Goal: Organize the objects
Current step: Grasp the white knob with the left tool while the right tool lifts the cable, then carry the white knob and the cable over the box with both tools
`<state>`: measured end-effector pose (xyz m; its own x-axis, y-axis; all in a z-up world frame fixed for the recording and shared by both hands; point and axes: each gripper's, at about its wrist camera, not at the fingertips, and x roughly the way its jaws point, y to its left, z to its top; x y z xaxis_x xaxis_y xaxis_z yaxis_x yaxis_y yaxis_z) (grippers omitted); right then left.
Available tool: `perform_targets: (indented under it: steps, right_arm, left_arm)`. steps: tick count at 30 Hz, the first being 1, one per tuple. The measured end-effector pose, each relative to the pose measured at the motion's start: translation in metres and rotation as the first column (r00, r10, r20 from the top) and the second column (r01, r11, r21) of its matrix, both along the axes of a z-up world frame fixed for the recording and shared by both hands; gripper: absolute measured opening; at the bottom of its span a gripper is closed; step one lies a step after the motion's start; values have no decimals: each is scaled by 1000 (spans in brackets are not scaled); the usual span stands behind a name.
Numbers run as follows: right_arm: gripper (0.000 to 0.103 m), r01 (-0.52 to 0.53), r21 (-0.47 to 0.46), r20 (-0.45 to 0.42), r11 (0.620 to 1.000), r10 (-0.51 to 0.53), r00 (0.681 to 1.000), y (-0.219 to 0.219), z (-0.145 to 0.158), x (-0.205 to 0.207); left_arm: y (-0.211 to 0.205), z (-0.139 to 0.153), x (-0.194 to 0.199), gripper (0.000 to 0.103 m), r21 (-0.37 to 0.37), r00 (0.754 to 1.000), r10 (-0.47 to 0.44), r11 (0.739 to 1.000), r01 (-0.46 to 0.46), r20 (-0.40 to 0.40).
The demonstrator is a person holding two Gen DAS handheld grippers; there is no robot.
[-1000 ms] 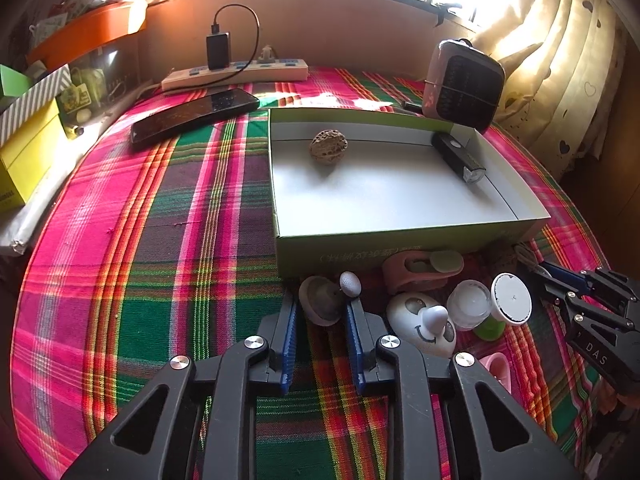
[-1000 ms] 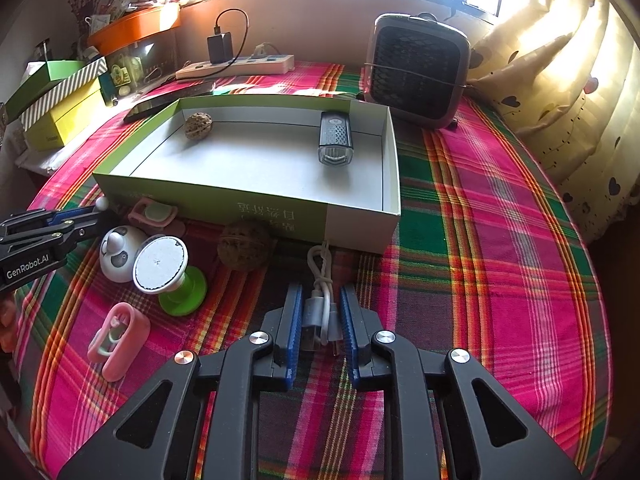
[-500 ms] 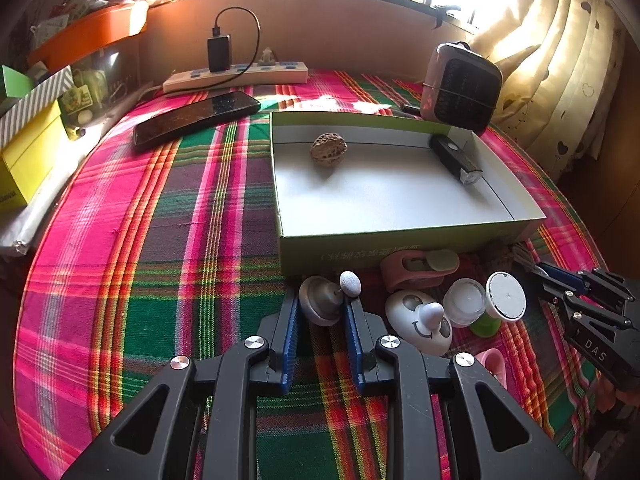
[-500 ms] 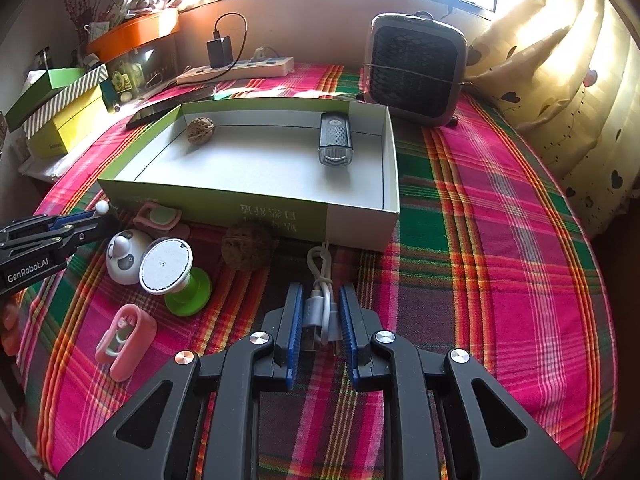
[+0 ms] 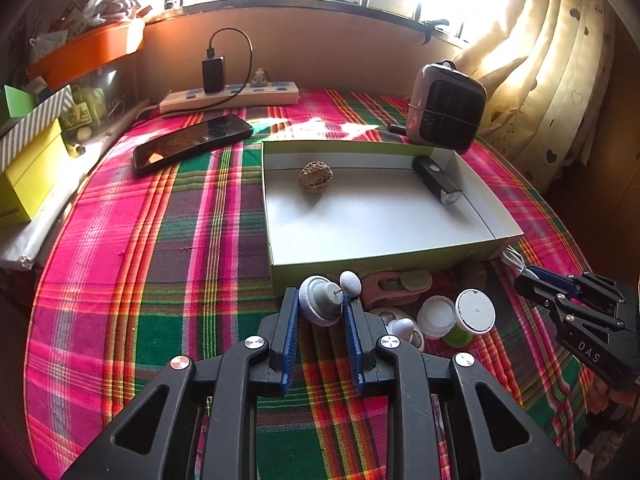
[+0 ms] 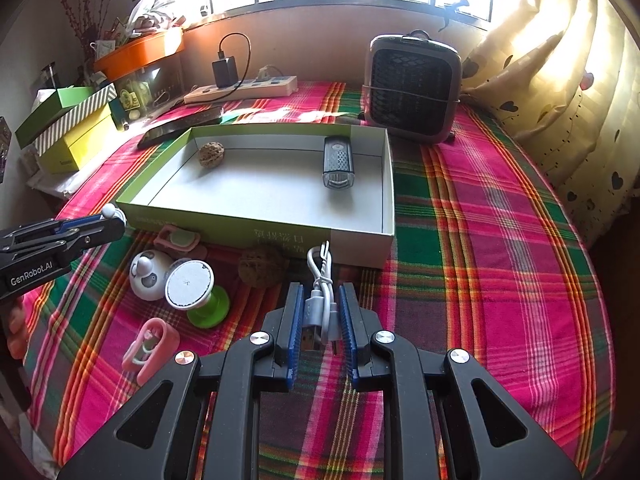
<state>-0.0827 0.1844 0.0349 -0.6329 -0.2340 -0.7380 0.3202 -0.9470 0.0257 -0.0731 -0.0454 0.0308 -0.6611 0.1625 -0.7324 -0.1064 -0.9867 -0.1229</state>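
1. In the left wrist view, the left gripper (image 5: 320, 312) sits at the lower centre of the frame with its jaws clamped on a small grey-and-white toy (image 5: 322, 305), whose round white knob (image 5: 350, 282) sticks up on a thin pin at the right fingertip.
2. In the right wrist view, the right gripper (image 6: 320, 314) is at the lower centre with its jaws pressed together on a bundled white USB cable (image 6: 320, 300); the cable's loop reaches up the frame to the near wall of the box.
3. The shallow green-sided box (image 6: 280, 236) lies in the middle of the frame on the plaid-covered table (image 6: 500, 240). Inside it are a walnut (image 6: 211, 154) at the upper left and a dark bike light (image 6: 337, 162) at the upper right, well apart.
4. Below the box's near wall, left of the cable, lie a second walnut (image 6: 262, 266), a white disc on a green base (image 6: 192, 288), a white round panda-faced toy (image 6: 146, 274), a pink clip with a green pad (image 6: 176, 238) and, lower left, a pink loop-shaped holder (image 6: 150, 344).
5. Above the box in the frame stand a small heater (image 6: 414, 88), a power strip (image 6: 244, 88) with a charger plugged in, and a dark phone (image 5: 192, 140) lying flat.
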Motion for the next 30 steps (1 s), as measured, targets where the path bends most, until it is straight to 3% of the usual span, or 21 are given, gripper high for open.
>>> perform_targets:
  steps: [17, 30]
  right_arm:
    - [19, -49, -32, -29, 998, 48, 998, -21, 26, -37]
    - [19, -73, -32, 20, 997, 73, 997, -41, 18, -90]
  left_arm:
    - [7, 13, -31, 20, 14, 1000, -23, 1000, 23, -11]
    - [16, 10, -69, 20, 5, 999, -35, 999, 35, 8]
